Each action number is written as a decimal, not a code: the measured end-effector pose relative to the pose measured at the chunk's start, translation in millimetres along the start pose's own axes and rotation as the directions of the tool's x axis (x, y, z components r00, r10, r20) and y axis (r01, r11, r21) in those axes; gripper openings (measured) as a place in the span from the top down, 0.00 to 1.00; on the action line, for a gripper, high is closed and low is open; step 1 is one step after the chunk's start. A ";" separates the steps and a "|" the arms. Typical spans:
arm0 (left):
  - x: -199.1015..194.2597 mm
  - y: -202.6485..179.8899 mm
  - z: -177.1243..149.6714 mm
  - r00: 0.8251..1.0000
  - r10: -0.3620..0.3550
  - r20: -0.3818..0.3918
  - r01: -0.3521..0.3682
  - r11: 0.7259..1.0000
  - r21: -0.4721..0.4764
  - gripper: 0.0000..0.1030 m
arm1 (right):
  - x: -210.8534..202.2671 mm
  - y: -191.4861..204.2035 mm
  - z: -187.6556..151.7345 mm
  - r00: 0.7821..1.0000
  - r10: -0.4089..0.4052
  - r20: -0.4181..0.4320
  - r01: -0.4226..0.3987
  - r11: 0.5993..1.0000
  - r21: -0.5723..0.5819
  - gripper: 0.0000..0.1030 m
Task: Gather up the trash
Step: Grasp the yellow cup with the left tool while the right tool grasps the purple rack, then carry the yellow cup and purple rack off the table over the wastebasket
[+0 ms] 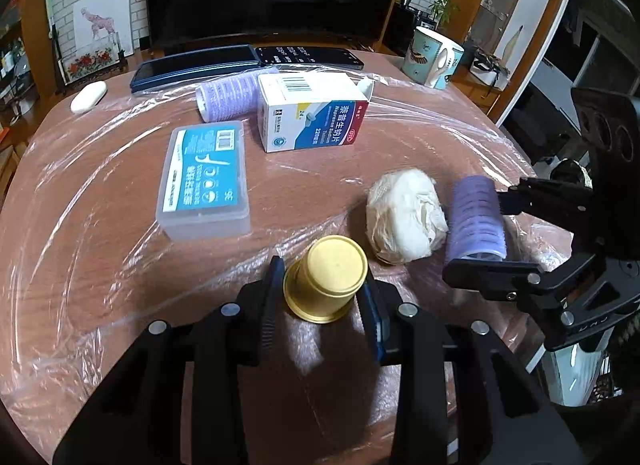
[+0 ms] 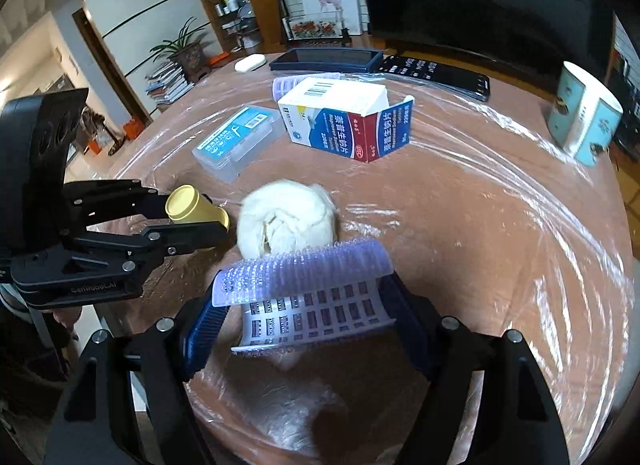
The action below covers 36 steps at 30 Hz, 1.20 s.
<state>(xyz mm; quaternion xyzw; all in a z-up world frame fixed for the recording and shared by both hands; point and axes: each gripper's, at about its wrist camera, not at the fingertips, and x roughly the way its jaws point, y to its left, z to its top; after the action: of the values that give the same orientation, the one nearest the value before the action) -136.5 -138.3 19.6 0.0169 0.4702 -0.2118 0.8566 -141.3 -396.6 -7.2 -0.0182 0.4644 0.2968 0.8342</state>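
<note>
Trash on the film-covered bench [image 1: 100, 193] — far left, floss-pick box [image 1: 204, 179] lying flat, untouched. Near centre, left hand-held gripper [image 1: 324, 297] clamped on the gold capsule [image 1: 326, 279], pinched across its sides for a clean lift. Crumpled tissue [image 1: 406, 215] sits between the grippers, loose. Right hand-held gripper [image 2: 308, 305] holds the purple hair roller [image 2: 304, 285] end to end — likely so it can't roll.
</note>
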 end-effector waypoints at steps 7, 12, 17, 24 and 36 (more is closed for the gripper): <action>-7.7 0.5 -4.1 1.000 -0.010 0.008 0.010 1.000 -0.003 0.63 | -20.5 1.5 -2.9 0.998 0.016 0.062 -0.019 0.999 0.050 0.28; -12.4 -2.0 -8.3 1.000 -0.019 0.014 0.019 1.000 0.005 0.63 | -30.9 5.3 -3.6 0.996 0.003 0.091 -0.010 0.997 0.071 0.27; -20.8 -5.3 -12.0 0.999 -0.028 0.028 0.028 0.999 0.015 0.63 | -32.2 13.6 -9.6 0.996 -0.010 0.088 0.004 0.997 0.074 0.27; -32.2 -5.4 -19.6 0.999 -0.027 0.038 0.026 0.999 0.018 0.63 | -34.9 24.5 -18.1 0.995 -0.036 0.089 0.026 0.994 0.110 0.27; -52.5 -0.9 -42.6 0.999 -0.035 0.040 0.034 0.999 0.032 0.63 | -36.7 48.3 -36.6 0.993 -0.091 0.081 0.075 0.980 0.184 0.27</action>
<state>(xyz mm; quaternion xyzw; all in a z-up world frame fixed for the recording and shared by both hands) -195.4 -111.3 38.7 0.0181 0.4495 -0.2343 0.8618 -208.5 -385.6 12.7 0.0512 0.4506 0.2190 0.8640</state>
